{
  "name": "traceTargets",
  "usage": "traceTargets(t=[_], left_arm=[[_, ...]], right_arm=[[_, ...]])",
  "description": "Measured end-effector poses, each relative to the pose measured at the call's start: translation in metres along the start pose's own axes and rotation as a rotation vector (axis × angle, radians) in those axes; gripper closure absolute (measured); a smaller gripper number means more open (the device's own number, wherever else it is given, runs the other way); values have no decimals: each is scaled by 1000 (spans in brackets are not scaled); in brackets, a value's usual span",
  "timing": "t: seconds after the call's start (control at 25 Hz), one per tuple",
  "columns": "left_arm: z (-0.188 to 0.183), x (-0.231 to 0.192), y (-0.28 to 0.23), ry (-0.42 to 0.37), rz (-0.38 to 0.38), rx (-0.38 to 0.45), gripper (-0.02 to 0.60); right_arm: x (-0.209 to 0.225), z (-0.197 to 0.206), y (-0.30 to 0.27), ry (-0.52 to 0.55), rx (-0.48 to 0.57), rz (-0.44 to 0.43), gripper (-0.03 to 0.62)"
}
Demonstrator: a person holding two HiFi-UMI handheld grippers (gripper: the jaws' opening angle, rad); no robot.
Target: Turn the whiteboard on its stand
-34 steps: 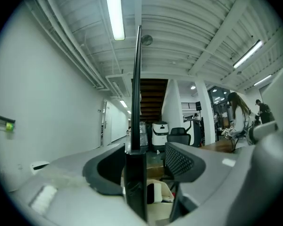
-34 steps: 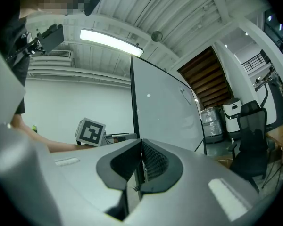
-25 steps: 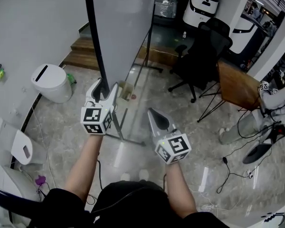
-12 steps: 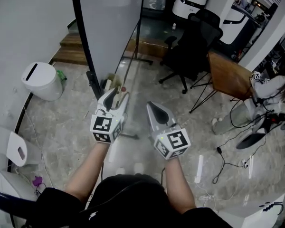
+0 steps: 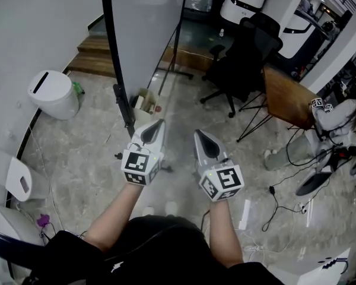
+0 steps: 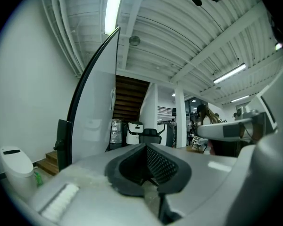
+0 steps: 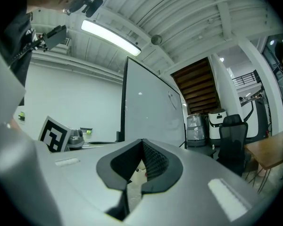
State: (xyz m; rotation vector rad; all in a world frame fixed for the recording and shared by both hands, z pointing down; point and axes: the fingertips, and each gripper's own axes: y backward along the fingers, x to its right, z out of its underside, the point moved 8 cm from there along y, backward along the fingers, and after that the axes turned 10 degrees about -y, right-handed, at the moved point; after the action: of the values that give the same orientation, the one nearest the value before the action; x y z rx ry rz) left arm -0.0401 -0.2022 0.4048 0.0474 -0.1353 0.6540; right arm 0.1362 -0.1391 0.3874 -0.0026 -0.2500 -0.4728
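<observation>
The whiteboard [image 5: 148, 28] stands upright on its stand, its black frame edge [image 5: 114, 52] facing me. It fills the left of the left gripper view [image 6: 96, 117] and the middle of the right gripper view [image 7: 151, 112]. My left gripper [image 5: 156, 125] hangs in front of the board's lower edge, clear of it. Its jaws have just been closing and are now shut with nothing between them [image 6: 146, 146]. My right gripper [image 5: 200, 136] is beside it, a little to the right, also shut and empty [image 7: 142, 142]. Both point level toward the board.
A white bin [image 5: 53, 92] stands at the left by the wall, and wooden steps [image 5: 92, 55] lie behind the board. A black office chair [image 5: 243, 64] and a wooden table [image 5: 285, 100] stand to the right. Cables [image 5: 279, 200] trail over the floor at the right.
My left gripper has left the board's black edge, moved right and down, and its jaws have shut on nothing. My right gripper has shifted slightly.
</observation>
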Motion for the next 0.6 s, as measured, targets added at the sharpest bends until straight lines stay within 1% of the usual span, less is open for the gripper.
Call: traceTargets(t=[0.32,0.6], left_arm=[[7,-18,12,16,-3,0,580],[27,-40,26,13,-25,-36,580]], right_arm=[[-15,6,-10,3,-12,-11,586],[-30,13,-20,7,-28,-15,586]])
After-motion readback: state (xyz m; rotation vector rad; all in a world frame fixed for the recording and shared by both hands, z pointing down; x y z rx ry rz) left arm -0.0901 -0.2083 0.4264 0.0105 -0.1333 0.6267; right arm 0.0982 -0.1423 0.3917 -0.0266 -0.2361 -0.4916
